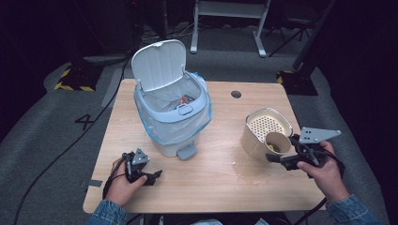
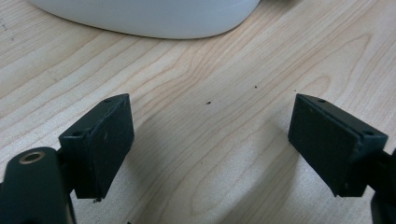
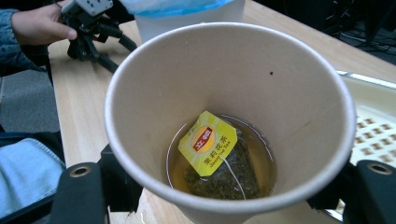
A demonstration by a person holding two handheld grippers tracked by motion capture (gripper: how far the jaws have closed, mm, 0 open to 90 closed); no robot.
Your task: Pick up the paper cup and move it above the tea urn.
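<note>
Right gripper (image 3: pixel 224 186): jaws pinched on the wall of a paper cup (image 3: pixel 229 116), one on each side, cup tilted with mouth toward the camera. Inside cup: used tea bag (image 3: pixel 224 172) with yellow tag (image 3: pixel 208 148), lying in a shallow pool of brown liquid. In high view, cup (image 1: pixel 278 142) held just above the table (image 1: pixel 211 178), right of centre, touching or just in front of a beige container with perforated white insert (image 1: pixel 265 126).

Left gripper (image 2: pixel 210 154): jaws spread wide, nothing between, bare wood grain beneath with a few dark specks. In high view, resting low at the near left of the table (image 1: pixel 141 169), in left hand (image 1: pixel 123 183).

Between the two grippers, toward the far side: pedal bin (image 1: pixel 171 112), lid raised upright, blue-edged liner folded over the rim, some waste inside. Foot pedal (image 1: pixel 186 151) facing the near edge. Crumbs and a damp patch (image 1: pixel 246 174) on the wood near the cup. Round cable hole (image 1: pixel 236 94) at far right of the table.
</note>
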